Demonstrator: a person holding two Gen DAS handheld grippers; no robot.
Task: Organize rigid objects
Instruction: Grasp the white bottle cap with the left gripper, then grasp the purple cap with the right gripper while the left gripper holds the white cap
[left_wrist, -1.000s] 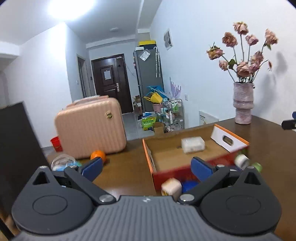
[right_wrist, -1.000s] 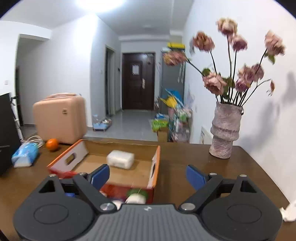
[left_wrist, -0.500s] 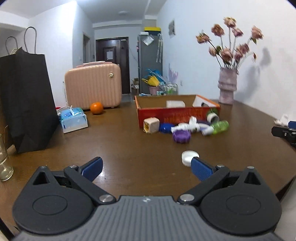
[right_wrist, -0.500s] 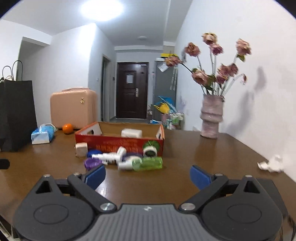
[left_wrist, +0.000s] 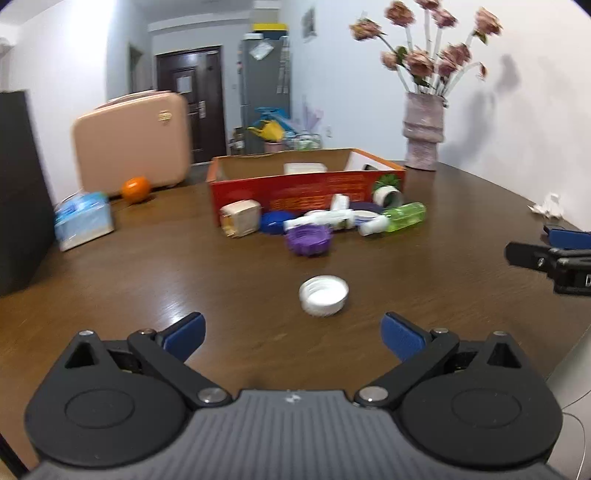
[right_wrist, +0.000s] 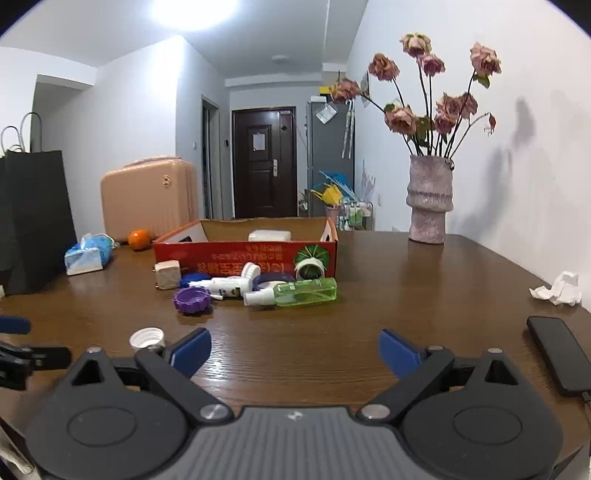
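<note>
A red cardboard box (left_wrist: 306, 188) (right_wrist: 243, 254) stands on the brown table with a white block (right_wrist: 269, 235) inside. In front of it lie a beige cube (left_wrist: 240, 218), blue lids (left_wrist: 275, 223), a purple lid (left_wrist: 308, 240) (right_wrist: 192, 300), white tubes (right_wrist: 225, 285) and a green spray bottle (left_wrist: 404, 216) (right_wrist: 304, 291). A white cap (left_wrist: 324, 290) (right_wrist: 147, 338) lies alone, just ahead of my left gripper (left_wrist: 293, 334), which is open and empty. My right gripper (right_wrist: 294, 349) is open and empty, well back from the pile.
A vase of dried roses (right_wrist: 430, 201) stands at the back right. A tissue pack (left_wrist: 83, 219), an orange (left_wrist: 136, 189), a pink suitcase (left_wrist: 131, 142) and a black bag (right_wrist: 33, 218) are to the left. A crumpled tissue (right_wrist: 557, 290) and black phone (right_wrist: 557, 354) lie right.
Both grippers have pulled back from above the box toward the near table edge. The left one has since moved closer to the white cap. Both stay open.
</note>
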